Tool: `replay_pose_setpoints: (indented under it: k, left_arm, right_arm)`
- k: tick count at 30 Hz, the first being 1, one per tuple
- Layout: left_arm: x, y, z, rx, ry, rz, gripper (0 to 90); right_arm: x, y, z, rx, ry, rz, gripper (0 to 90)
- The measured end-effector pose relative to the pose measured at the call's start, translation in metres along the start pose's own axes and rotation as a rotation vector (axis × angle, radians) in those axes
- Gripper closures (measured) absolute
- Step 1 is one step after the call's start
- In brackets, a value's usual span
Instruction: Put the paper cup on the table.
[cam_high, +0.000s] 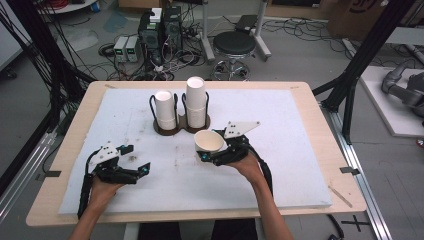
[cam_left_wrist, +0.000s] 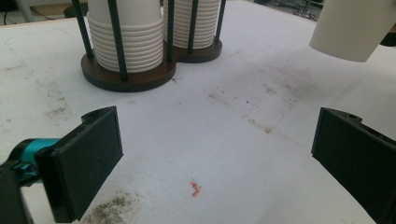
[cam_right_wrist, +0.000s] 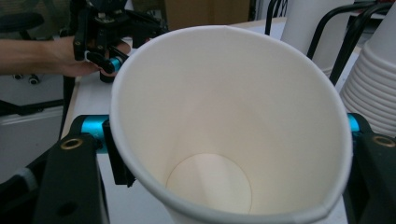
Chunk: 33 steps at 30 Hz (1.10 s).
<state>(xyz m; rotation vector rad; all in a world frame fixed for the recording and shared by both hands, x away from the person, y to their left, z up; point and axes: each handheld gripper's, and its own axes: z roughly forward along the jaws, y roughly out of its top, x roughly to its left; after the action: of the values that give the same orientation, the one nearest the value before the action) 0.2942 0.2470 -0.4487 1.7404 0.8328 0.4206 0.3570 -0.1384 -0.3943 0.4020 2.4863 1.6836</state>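
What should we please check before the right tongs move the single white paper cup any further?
1. Right tongs shut on the single white paper cup: ok.
2. Cup rim undamaged: not ok, the grip squeezes it out of round.
3. Cup empty inside: ok.
4. Left tongs open and holding nothing: ok.
5. Dark wire double cup holder upright on the white foam mat, both white cup stacks seated: ok.
6. Which stack is the target: cannot tell.

Count: two handheld grippers, left gripper (cam_high: 134, 158) and right gripper (cam_high: 212, 158); two stacks of paper cups, shorter stack (cam_high: 165, 110) and taller stack (cam_high: 196, 102); one double cup holder (cam_high: 172, 130); one single paper cup (cam_high: 209, 141)
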Motion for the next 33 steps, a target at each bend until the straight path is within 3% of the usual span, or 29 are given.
replay_pose_setpoints:
  k: [8, 16, 22, 33]
  left_arm:
    - [0.002, -0.002, 0.000, -0.008, 0.012, -0.004, 1.7]
    - [0.006, -0.006, -0.003, -0.042, 0.016, -0.032, 1.8]
    - [0.005, -0.006, -0.003, -0.041, 0.017, -0.021, 1.8]
    - [0.005, -0.006, -0.004, -0.045, 0.022, -0.014, 1.7]
  right_arm:
    - [0.001, -0.003, 0.017, 0.075, -0.042, -0.025, 29.3]
    - [0.002, -0.007, 0.028, 0.105, -0.065, -0.028, 29.4]
    - [0.002, -0.011, 0.036, 0.151, -0.078, -0.030, 29.4]
    - [0.003, -0.021, 0.044, 0.184, -0.088, -0.025, 29.4]
